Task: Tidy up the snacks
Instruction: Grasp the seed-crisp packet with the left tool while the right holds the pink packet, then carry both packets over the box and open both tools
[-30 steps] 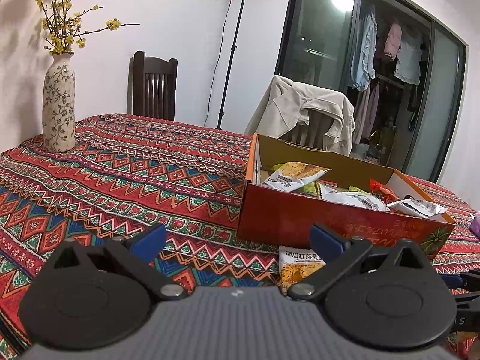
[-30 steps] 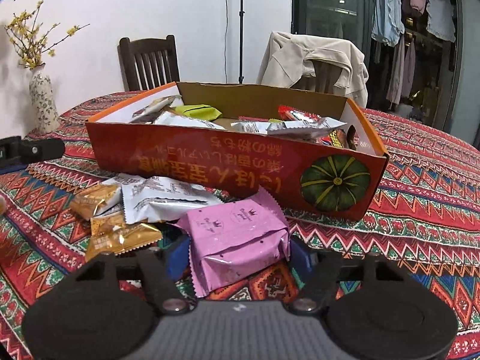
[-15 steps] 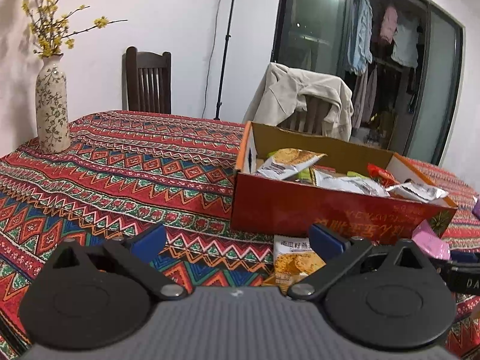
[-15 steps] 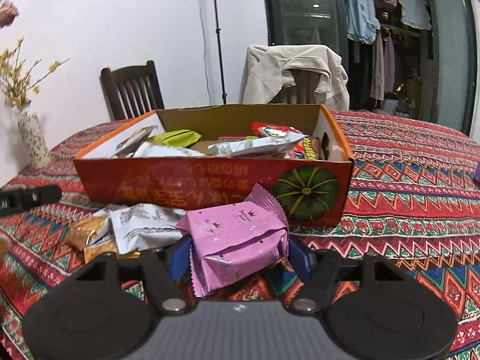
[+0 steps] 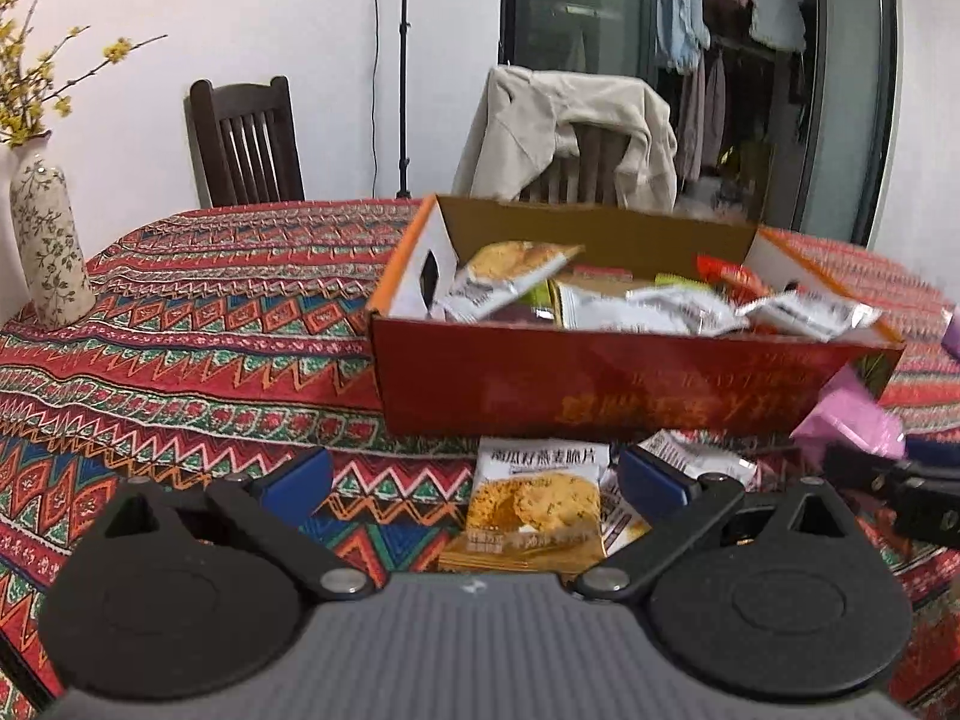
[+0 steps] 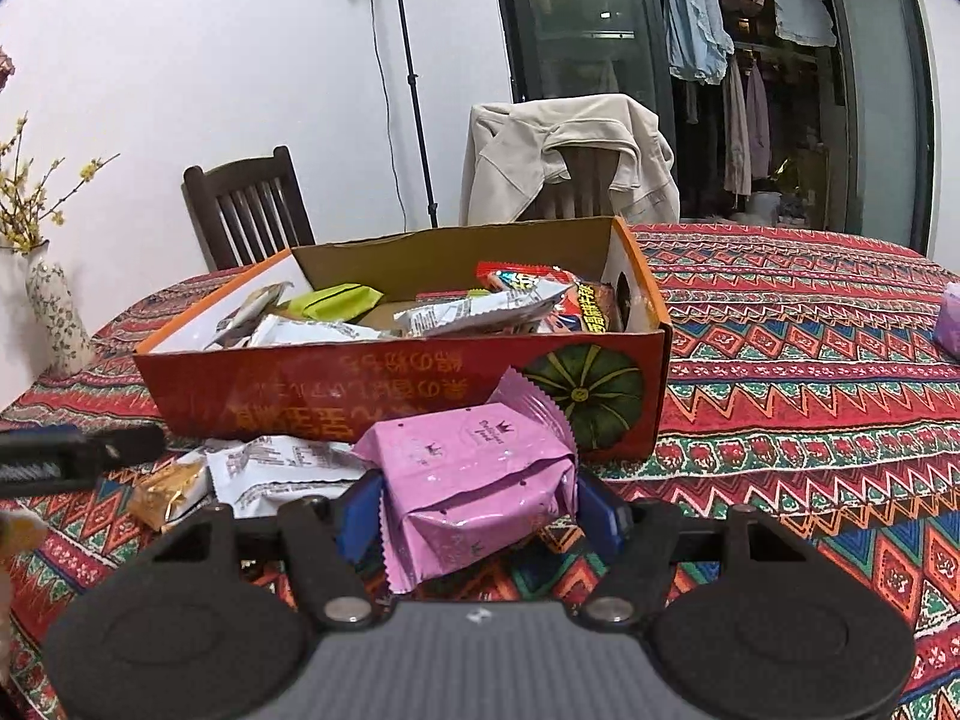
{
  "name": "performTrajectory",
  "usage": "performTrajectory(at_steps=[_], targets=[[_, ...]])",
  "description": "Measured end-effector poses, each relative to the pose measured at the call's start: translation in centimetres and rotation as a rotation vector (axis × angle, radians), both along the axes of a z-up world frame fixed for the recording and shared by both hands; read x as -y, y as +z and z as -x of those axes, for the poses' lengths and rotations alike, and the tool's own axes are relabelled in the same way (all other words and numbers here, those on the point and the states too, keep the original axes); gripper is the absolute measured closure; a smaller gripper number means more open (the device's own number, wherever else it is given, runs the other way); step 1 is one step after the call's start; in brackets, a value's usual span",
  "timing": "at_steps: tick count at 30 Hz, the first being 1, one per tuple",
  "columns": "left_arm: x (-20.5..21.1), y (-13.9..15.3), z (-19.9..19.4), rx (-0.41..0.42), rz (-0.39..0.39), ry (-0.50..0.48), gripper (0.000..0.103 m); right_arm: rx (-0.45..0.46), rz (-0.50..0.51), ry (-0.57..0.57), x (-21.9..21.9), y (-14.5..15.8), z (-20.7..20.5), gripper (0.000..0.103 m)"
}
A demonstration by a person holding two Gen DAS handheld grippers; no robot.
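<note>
A pink snack packet (image 6: 474,486) is pinched between the two blue pads of the right gripper (image 6: 477,510), and it is held just above the patterned tablecloth (image 6: 810,396), close in front of the near wall of the orange cardboard box (image 6: 384,402). The packet is pressed in from both sides and its crimped end is turned up toward the pumpkin picture printed on the box.

The left gripper (image 5: 477,477) is seen with its blue pads spread wide, and nothing is touched by them. Between the pads, lower on the cloth, an oat crisp packet (image 5: 534,498) is lying flat, just before the near wall of the box (image 5: 600,390). A white packet (image 5: 696,462) is lying beside it, partly under the right pad of this gripper. In the right wrist view a white packet (image 6: 282,468) and a golden packet (image 6: 168,489) are found on the cloth at the near left corner of the box.

The box is filled with many wrappers: silver, green and red ones are seen above its rim.

A flowered vase (image 5: 48,246) with yellow blossoms is placed at the far left edge of the table. Behind the table a dark wooden chair (image 5: 246,138) is standing, and a second chair is covered by a beige jacket (image 5: 564,126).
</note>
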State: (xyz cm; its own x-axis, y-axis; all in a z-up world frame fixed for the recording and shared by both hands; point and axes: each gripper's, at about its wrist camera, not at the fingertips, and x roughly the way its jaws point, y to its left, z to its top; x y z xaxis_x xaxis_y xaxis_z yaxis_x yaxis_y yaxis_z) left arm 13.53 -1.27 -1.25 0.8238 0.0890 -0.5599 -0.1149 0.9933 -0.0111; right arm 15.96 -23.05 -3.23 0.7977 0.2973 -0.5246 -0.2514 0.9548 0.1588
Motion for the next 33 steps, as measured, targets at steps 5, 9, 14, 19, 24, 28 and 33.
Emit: performTrajectory(at_steps=[5,9,14,19,24,28,33], targets=[[0.3,-1.3,-1.1,-0.058,-0.008,0.006,0.003,0.0,-0.005,-0.005,0.2,0.0,0.0,0.036],[-0.7,-2.0,-1.8,-0.096,0.079,0.0,0.027,0.002,-0.004,-0.006,0.1,0.0,0.1,0.036],[-0.1,-2.2,-1.7,-0.082,0.074,-0.048,0.048,0.013,-0.007,-0.008,0.2,0.3,0.2,0.036],[0.5,-1.9,-1.2,-0.056,0.038,-0.051,0.052,0.014,-0.004,-0.012,0.2,0.2,0.3,0.036],[0.8,-0.8,0.0,-0.006,0.014,-0.055,0.052,0.02,0.006,-0.016,0.1,0.3,0.3,0.036],[1.0,0.2,1.4,0.025,0.003,-0.065,0.052,0.041,0.028,-0.007,-0.4,0.4,0.7,0.036],[0.8,2.0,3.0,0.084,0.015,-0.081,0.052,0.091,0.036,0.021,-0.9,1.3,1.7,0.036]])
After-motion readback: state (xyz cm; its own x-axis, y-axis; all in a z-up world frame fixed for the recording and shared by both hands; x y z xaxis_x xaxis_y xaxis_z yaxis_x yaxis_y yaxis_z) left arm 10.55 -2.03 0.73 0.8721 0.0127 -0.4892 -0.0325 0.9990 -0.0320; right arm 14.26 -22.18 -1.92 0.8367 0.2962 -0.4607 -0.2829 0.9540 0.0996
